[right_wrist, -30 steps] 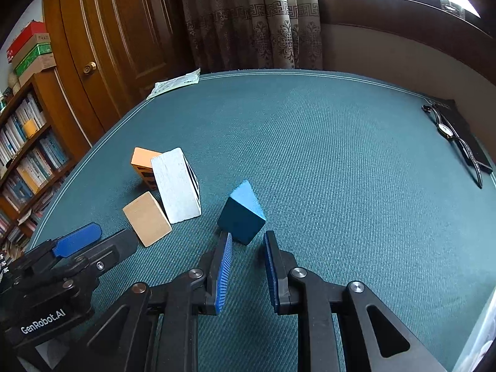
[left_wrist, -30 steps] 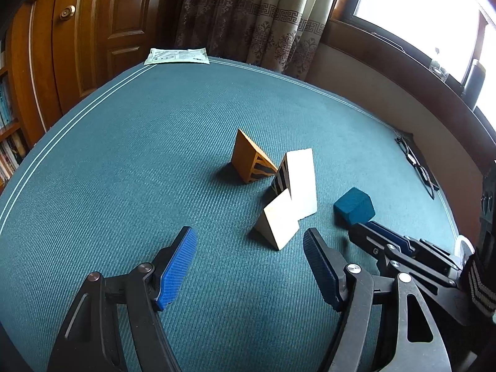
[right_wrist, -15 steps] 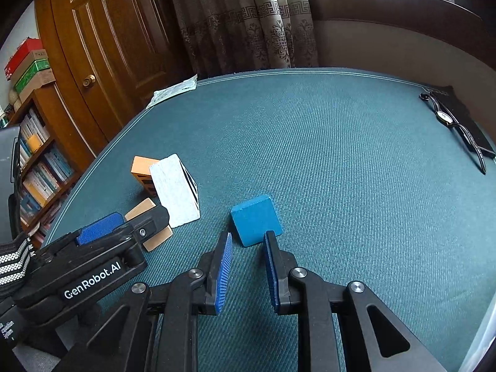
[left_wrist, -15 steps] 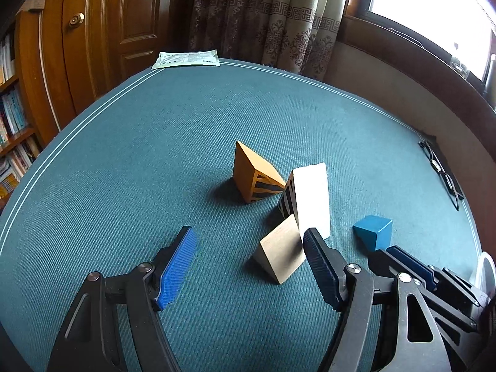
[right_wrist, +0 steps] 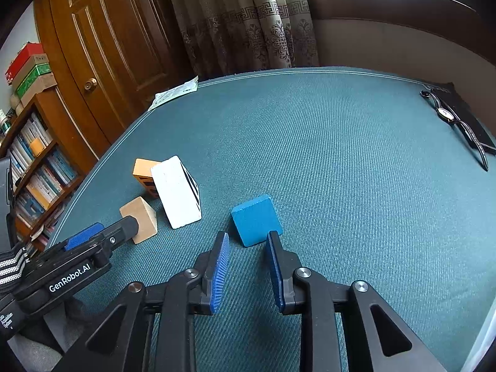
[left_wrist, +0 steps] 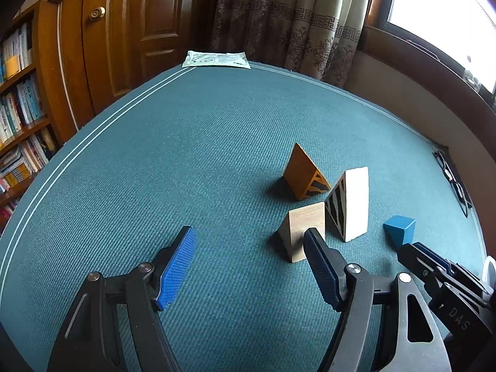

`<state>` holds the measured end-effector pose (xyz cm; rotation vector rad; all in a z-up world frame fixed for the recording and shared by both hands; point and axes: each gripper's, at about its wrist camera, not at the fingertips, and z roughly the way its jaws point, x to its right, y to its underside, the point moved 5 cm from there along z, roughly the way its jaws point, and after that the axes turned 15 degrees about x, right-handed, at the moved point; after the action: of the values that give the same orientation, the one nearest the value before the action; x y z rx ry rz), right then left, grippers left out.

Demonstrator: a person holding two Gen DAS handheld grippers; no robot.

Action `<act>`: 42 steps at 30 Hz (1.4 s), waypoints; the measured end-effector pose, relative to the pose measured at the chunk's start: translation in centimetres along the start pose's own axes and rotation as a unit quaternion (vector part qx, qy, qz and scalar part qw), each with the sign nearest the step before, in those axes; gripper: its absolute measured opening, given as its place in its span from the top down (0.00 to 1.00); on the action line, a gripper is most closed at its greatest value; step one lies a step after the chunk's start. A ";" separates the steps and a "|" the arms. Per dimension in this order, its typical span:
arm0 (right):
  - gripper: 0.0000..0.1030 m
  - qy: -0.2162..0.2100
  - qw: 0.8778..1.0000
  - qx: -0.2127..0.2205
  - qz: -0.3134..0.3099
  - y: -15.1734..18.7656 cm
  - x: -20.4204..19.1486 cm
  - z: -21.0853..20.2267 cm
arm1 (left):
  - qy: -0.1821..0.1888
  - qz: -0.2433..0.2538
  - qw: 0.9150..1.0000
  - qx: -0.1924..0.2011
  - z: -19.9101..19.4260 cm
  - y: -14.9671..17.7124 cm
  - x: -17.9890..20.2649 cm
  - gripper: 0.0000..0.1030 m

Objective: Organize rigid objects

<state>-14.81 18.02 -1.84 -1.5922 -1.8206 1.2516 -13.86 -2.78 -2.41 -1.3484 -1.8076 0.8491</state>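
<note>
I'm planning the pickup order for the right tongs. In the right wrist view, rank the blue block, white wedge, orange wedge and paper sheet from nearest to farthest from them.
1. Blue block, just ahead of the right tongs.
2. White wedge, ahead-left.
3. Orange wedge, behind the white one.
4. Paper sheet, at the table's far left edge.

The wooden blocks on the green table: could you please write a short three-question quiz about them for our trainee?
1. True or false: the right gripper holds the blue block.
2. Which block stands nearest the left gripper? A) orange block B) white block C) tan block
3. How many blocks are on the table?

Key: 1 false, the jaws are open and the block rests just ahead; 2 C; 3 four.
</note>
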 end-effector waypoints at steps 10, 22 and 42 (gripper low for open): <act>0.73 0.000 1.000 0.000 0.001 0.0 0.1 0.1 | 0.012 -0.010 1.000 -0.004 -0.2 -0.1 -0.3 0.29; 0.73 0.000 1.000 0.001 0.001 0.1 0.3 0.0 | 0.039 0.036 0.999 -0.005 1.3 -0.5 3.4 0.51; 0.67 0.010 1.000 0.000 -0.018 0.1 -1.0 0.6 | 0.057 0.010 0.998 0.010 0.0 -0.3 2.3 0.69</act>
<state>-14.96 16.85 -1.97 -1.5585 -1.8284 1.2146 -14.45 -0.64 -1.82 -1.3772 -1.6957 0.7818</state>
